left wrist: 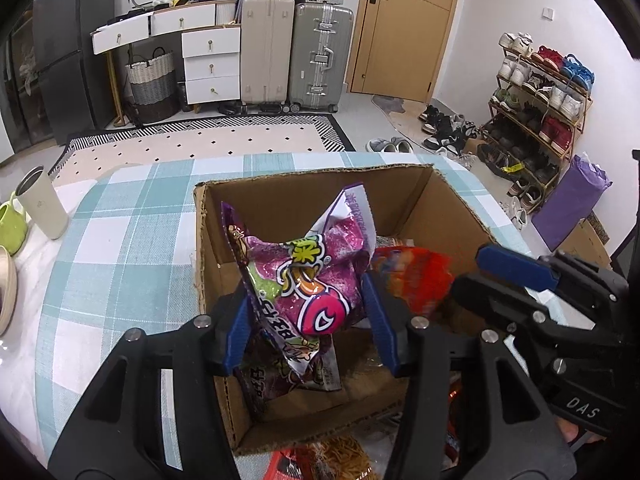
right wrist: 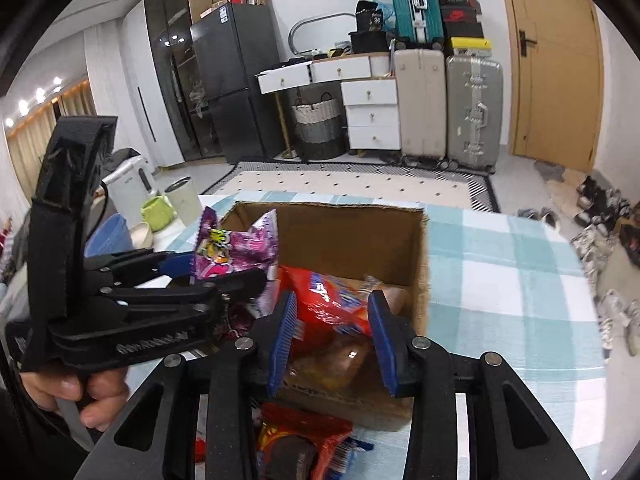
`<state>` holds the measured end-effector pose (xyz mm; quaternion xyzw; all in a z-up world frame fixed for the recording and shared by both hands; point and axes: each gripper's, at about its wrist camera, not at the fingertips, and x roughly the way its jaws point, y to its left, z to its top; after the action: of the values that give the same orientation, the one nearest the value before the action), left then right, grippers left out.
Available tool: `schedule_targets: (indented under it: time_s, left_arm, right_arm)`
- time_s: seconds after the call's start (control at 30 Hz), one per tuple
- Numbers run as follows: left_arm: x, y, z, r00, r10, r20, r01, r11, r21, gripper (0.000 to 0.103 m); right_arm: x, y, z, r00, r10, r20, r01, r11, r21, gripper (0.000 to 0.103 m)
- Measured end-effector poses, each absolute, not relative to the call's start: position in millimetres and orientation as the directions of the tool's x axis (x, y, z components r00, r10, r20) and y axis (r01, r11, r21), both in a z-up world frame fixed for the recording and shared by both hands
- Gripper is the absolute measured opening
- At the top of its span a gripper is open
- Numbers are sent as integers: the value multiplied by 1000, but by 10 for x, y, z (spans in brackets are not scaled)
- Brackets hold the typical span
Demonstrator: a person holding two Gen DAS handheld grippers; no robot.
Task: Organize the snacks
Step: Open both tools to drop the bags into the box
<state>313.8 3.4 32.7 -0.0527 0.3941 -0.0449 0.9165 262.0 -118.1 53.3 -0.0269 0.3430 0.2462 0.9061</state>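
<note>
An open cardboard box (left wrist: 404, 188) stands on the checked tablecloth; it also shows in the right wrist view (right wrist: 352, 232). My left gripper (left wrist: 308, 320) is shut on a purple snack bag (left wrist: 308, 276) and holds it over the box's left side; the bag also shows in the right wrist view (right wrist: 236, 252). My right gripper (right wrist: 332, 328) is shut on a red snack bag (right wrist: 324, 304) over the box's right side; the bag also shows in the left wrist view (left wrist: 416, 276). Another purple bag (left wrist: 288, 376) lies inside the box.
More snack packs lie in front of the box (right wrist: 304, 444), (left wrist: 316, 460). A beige tumbler (left wrist: 42, 208), a green mug (left wrist: 12, 228) and a bowl stand at the table's left. Suitcases, drawers and a shoe rack (left wrist: 536, 112) stand beyond the table.
</note>
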Motion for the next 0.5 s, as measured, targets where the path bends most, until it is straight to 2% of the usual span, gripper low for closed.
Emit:
schedule_targets:
  time_s: [0.03,0.07,0.13,0.2,0.27,0.3,0.37,0.5]
  left_arm:
    - [3108,36,348,687,-130,-715,42,989,-140,54]
    - [3087,47,364,687,-131,-715,40,989,-143,56]
    - [3037,86,400,688,-140,-712,36,987,-158,69]
    - [2927,106,471,695,-164,-700,47,982,-183,80]
    - [2860,147,512,698,-177,-693,49,979,-200,84]
    - [2815,157,534,702,-169,-692,43,980,-195,88]
    - [2706,185,587,712,-158,-684,33,981,-193,101]
    - [2490,216,685,726,-157,-670,34,981,-193,102]
  right_arm:
    - [2595,-1205,544,650,422,-633,-458,881,117,49]
    - [2559,-1227,563,657,412,-631,-448,887,113,54]
    - [2507,-1283,582,666,401,-629,-432,895,113,72]
    - [2456,-1355,604,670,399,-626,-418,900,126,83]
    - [2418,-1437,625,673,404,-619,-409,901,143,91]
    - [2384,-1483,633,678,405,-613,-399,904,155,100]
    - [2324,-1553,645,682,409,-607,-391,905,171,102]
    - [2229,-1648,650,678,402,-615,-375,909,182,102]
